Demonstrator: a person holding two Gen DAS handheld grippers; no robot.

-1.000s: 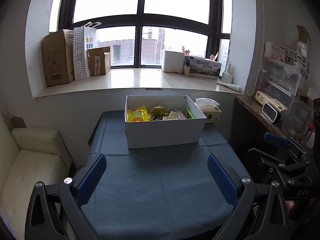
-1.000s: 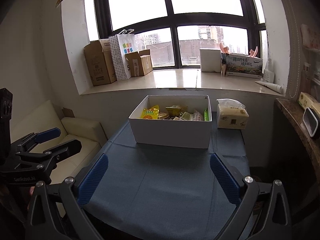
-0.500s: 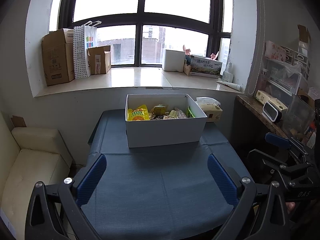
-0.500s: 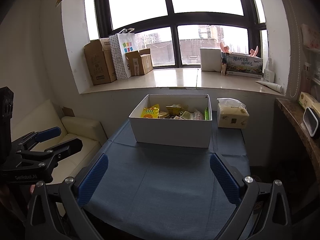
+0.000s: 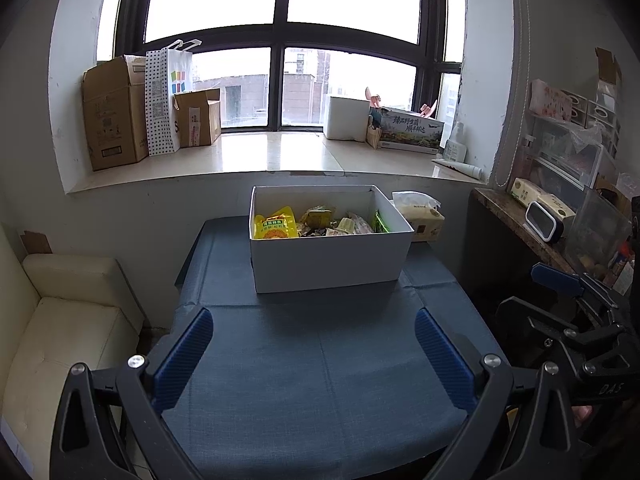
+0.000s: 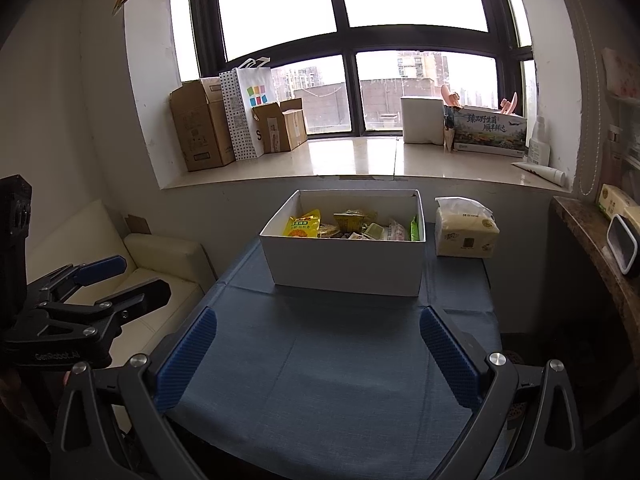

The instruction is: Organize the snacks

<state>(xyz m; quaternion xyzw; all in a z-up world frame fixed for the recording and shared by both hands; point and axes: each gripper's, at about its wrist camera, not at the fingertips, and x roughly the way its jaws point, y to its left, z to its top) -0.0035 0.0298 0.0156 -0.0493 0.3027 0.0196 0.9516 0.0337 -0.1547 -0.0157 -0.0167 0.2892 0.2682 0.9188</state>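
A white open box [image 5: 326,258] [image 6: 346,262] stands at the far end of a table with a blue cloth [image 5: 316,360] [image 6: 320,360]. Inside lie several snack packets, among them a yellow bag [image 5: 275,227] [image 6: 302,224] at the left and a green packet [image 5: 379,221] [image 6: 414,227] at the right. My left gripper [image 5: 314,360] is open and empty over the near end of the table. My right gripper [image 6: 318,356] is open and empty there too. Each gripper also shows at the edge of the other's view, the right one [image 5: 580,320] and the left one [image 6: 80,304].
A tissue pack [image 5: 420,216] [image 6: 464,226] stands right of the box. A cream sofa [image 5: 60,320] is left of the table. A side shelf [image 5: 532,232] with clutter is on the right. Cardboard boxes [image 5: 114,114] and a paper bag [image 5: 168,100] line the windowsill.
Both grippers have drawn back a little from the box and risen slightly. Nothing was taken hold of or let go.
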